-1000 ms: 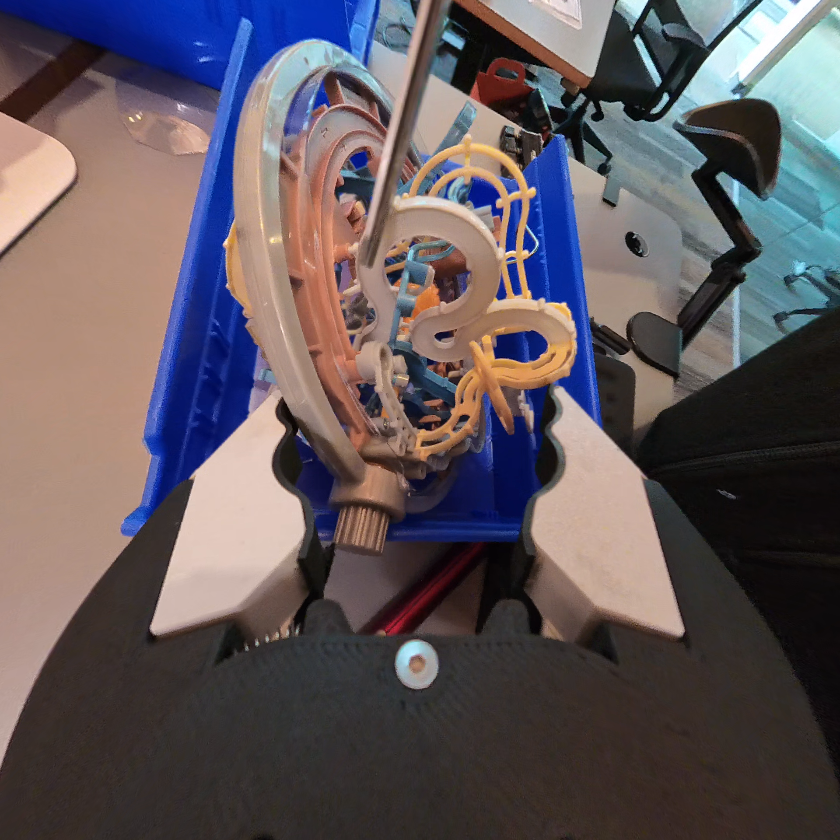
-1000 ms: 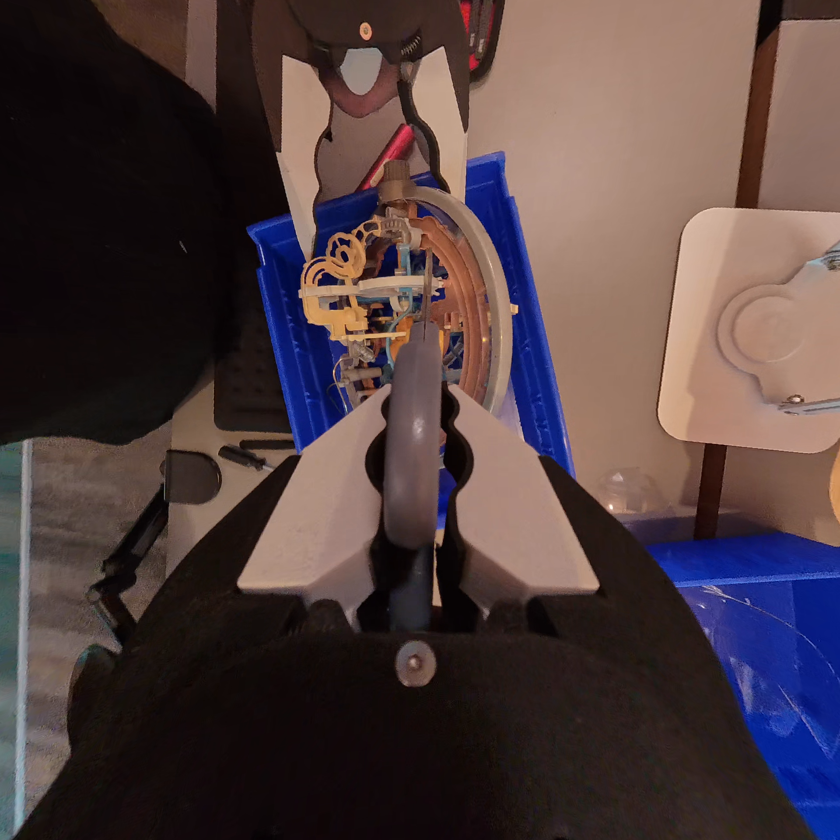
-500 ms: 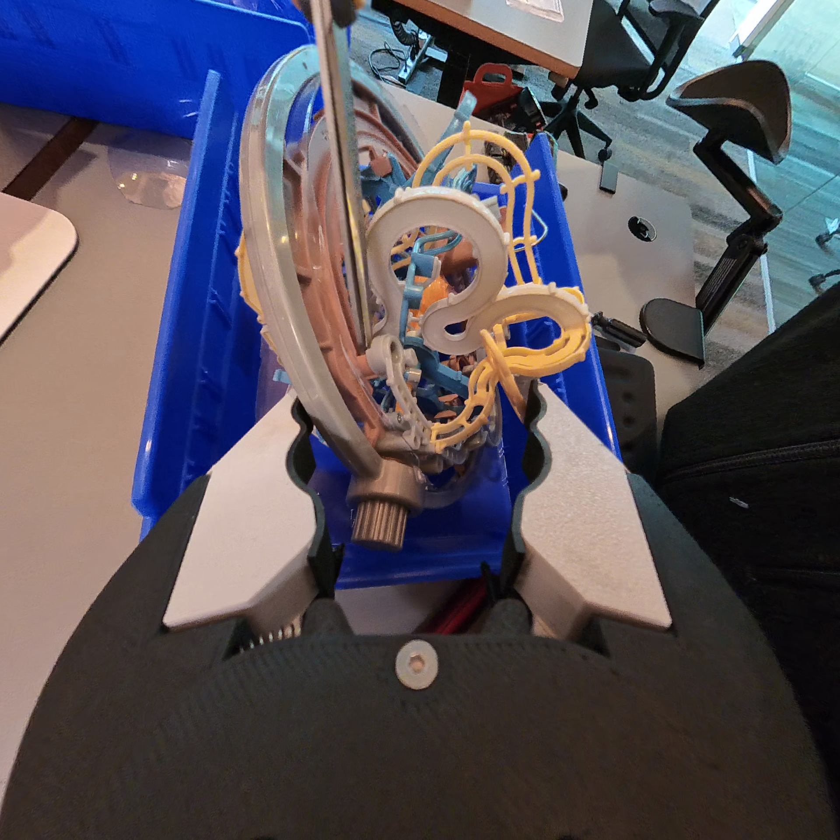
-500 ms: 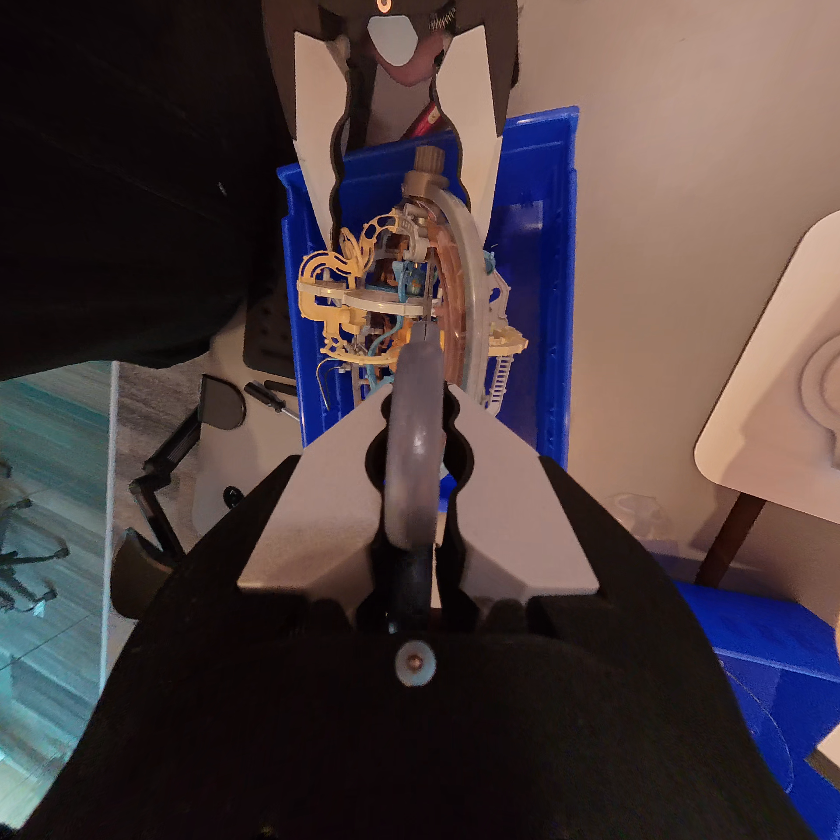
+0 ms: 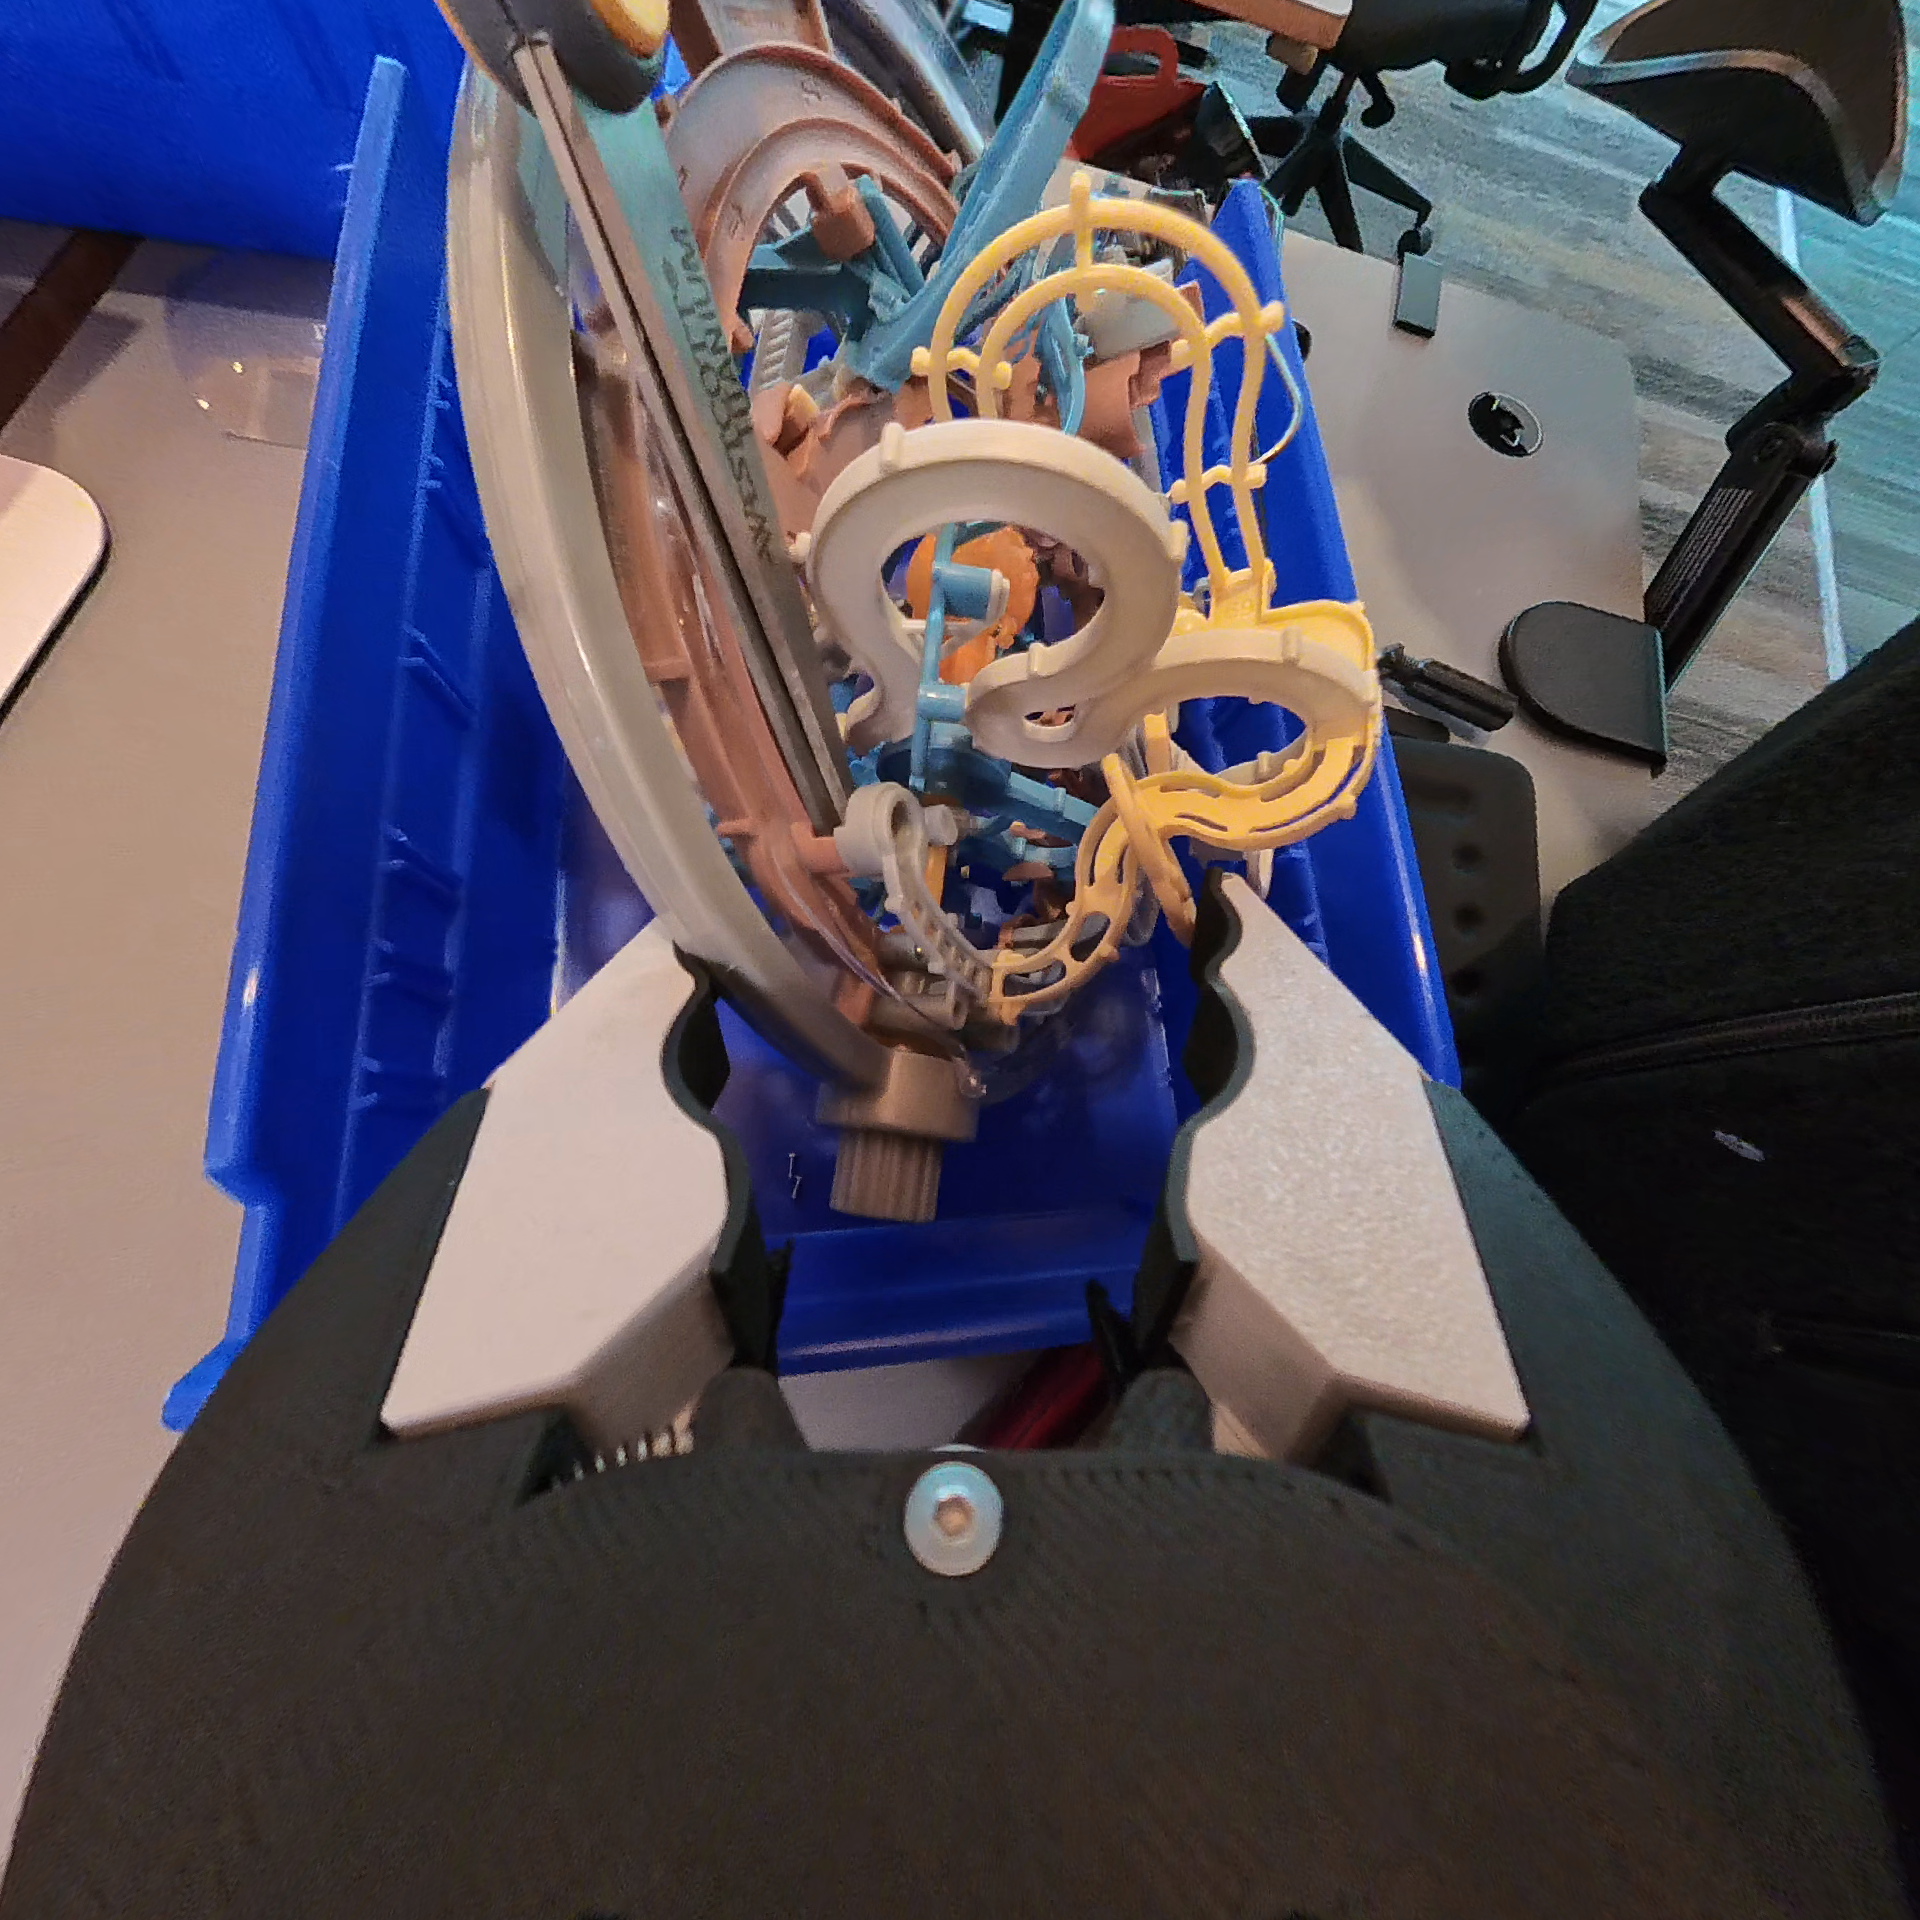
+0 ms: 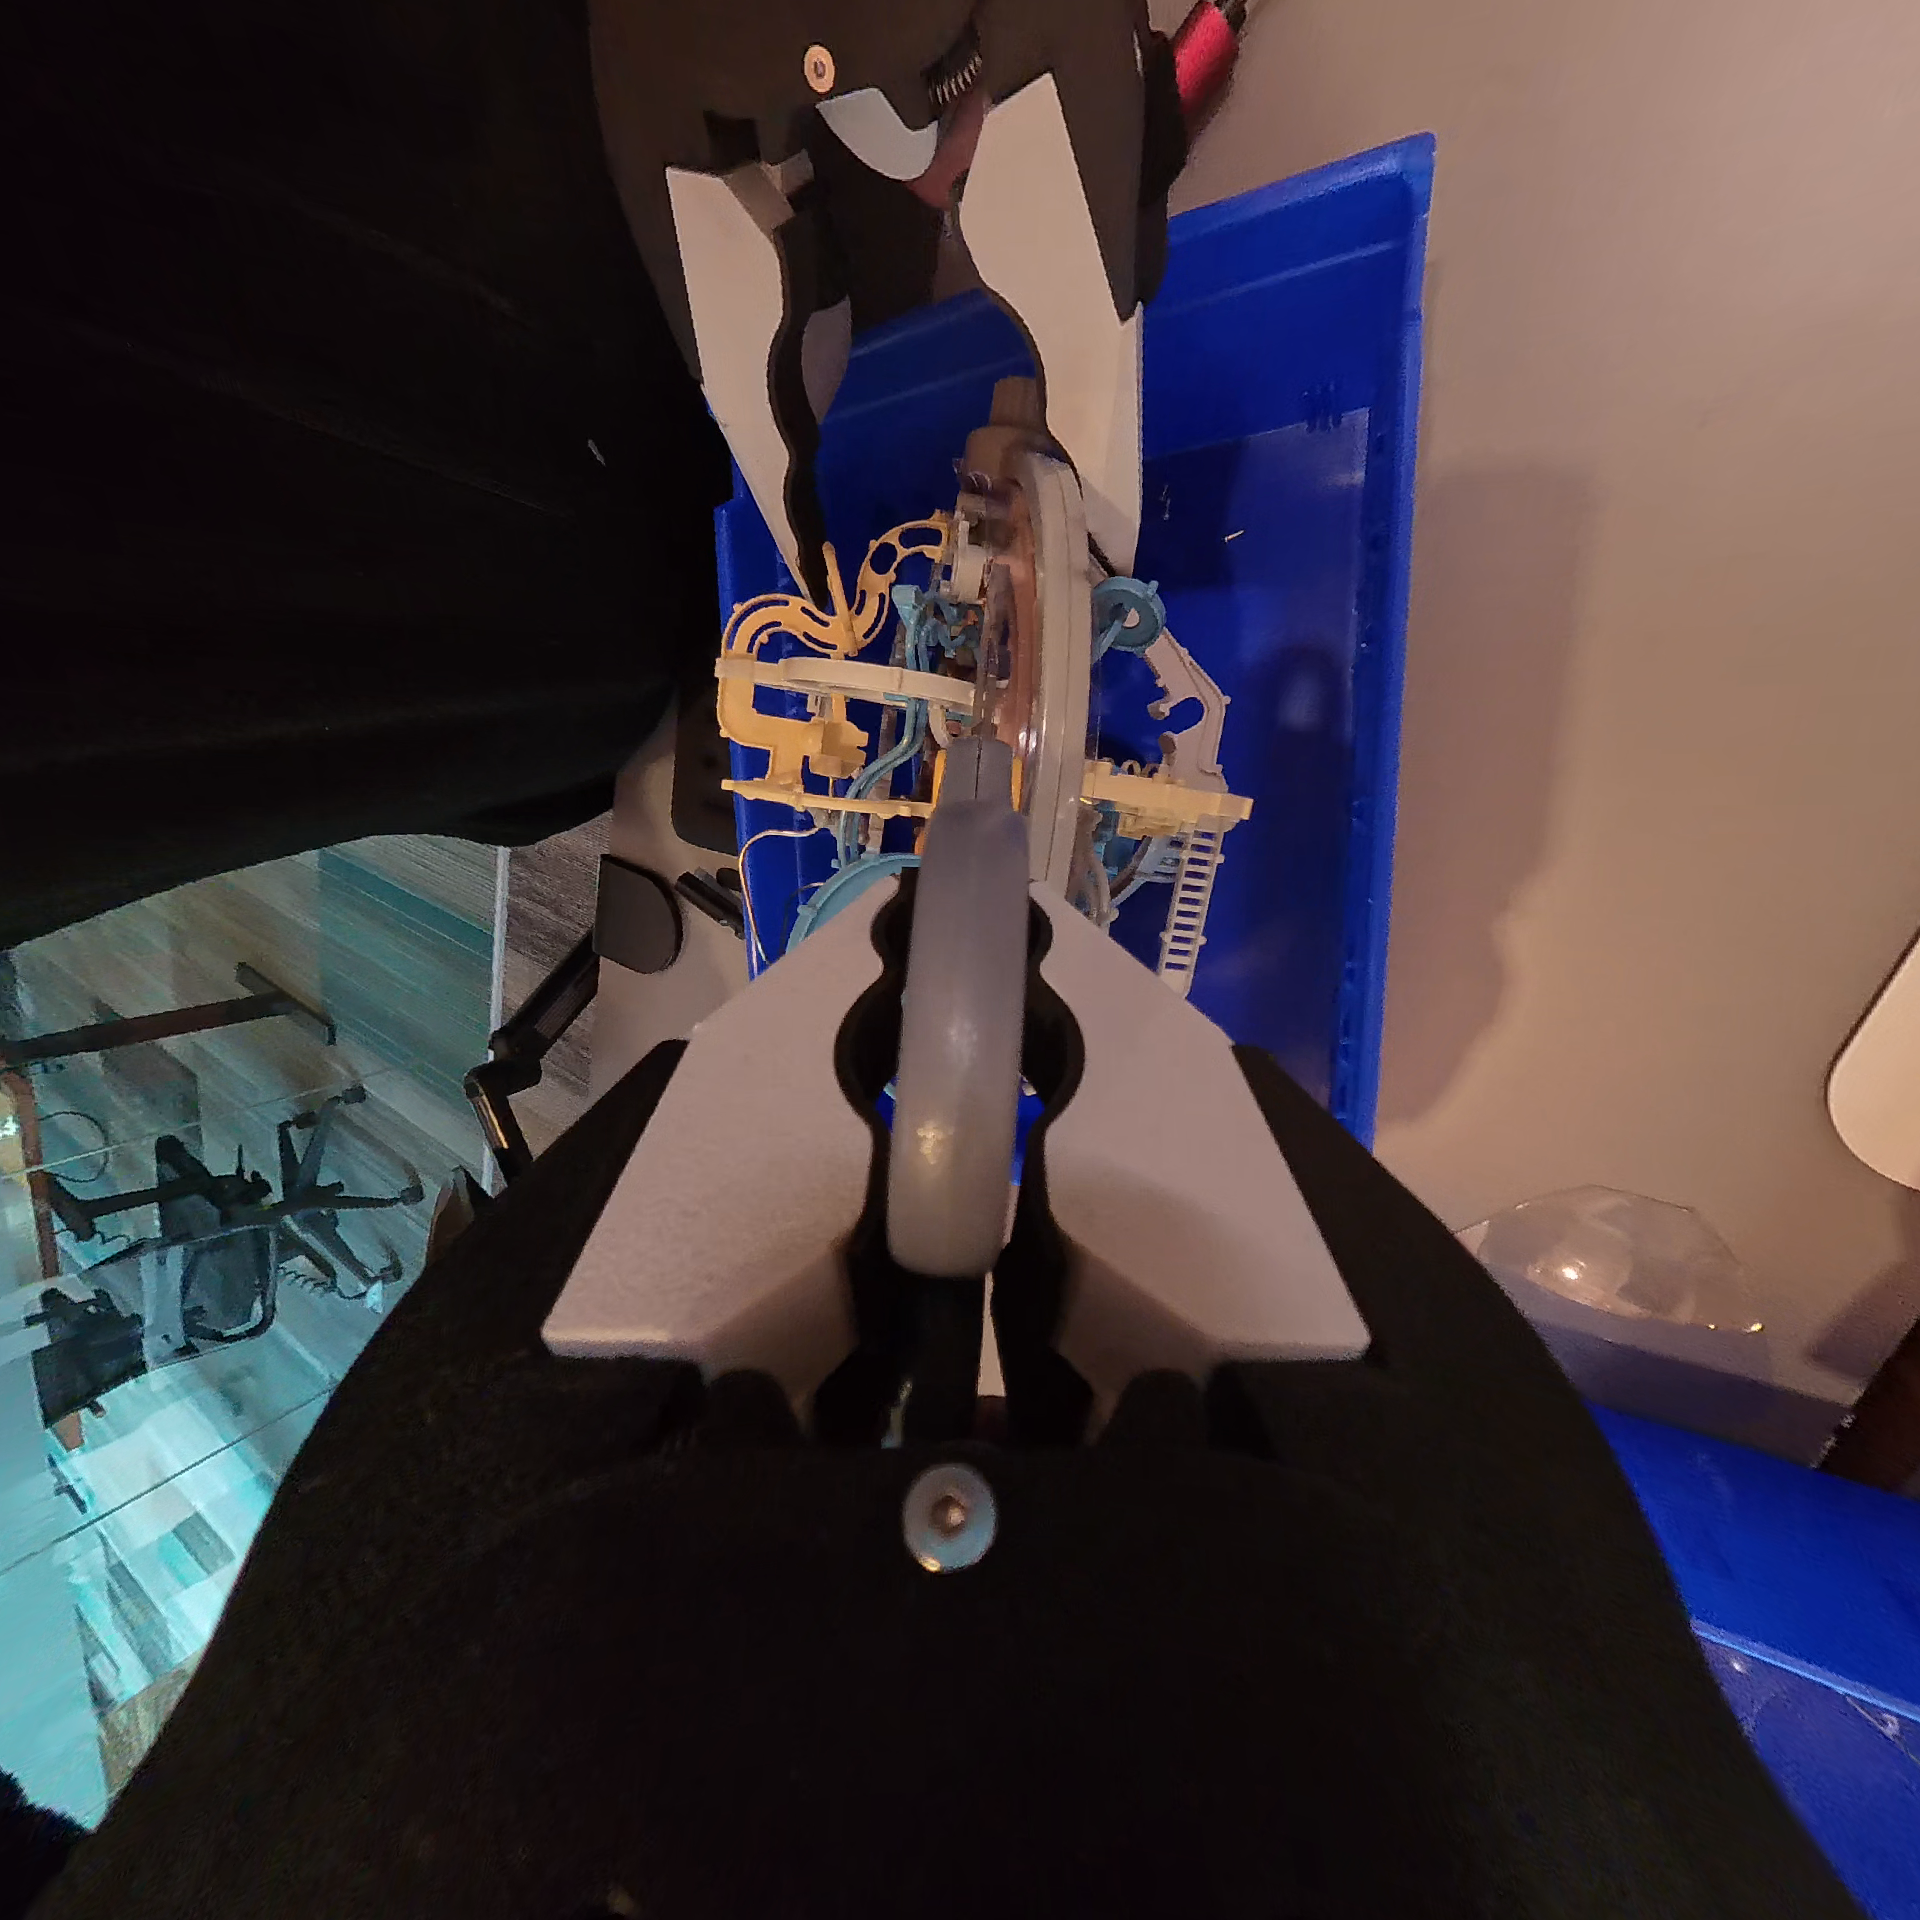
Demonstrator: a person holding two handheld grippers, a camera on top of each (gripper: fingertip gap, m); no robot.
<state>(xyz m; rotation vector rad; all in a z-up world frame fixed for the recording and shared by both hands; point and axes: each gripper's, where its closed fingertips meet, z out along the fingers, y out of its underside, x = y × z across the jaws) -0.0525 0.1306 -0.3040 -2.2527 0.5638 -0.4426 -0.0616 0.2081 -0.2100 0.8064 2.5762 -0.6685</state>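
Note:
A multicoloured plastic maze frame (image 5: 987, 582) with a grey outer ring and a ribbed grey knob (image 5: 894, 1143) stands on edge in a blue bin (image 5: 343, 831). My left gripper (image 5: 951, 925) is open, its fingers flanking the maze's lower end above the knob; the right fingertip is beside a yellow track. My right gripper (image 6: 966, 904) is shut on a grey tool handle (image 6: 961, 1039). The tool's metal shaft (image 5: 717, 416) reaches down along the ring into the maze (image 6: 1049, 665). The left gripper (image 6: 966, 551) also shows across the bin (image 6: 1299, 416) in the right wrist view.
A second blue bin (image 5: 156, 104) lies beyond. A white plate (image 5: 31, 571) and a clear dome (image 6: 1600, 1278) sit on the table beside the bin. A black stand (image 5: 1766, 416) and a person's dark clothing (image 5: 1766, 1039) are to the right. A red tool (image 5: 1049, 1392) lies under my left gripper. My right fingertips sit around 12 cm from my left ones.
My left gripper has moved forward, so its fingers now flank the maze's lower end. The right gripper has come closer and the tool's shaft has slid deeper along the ring.

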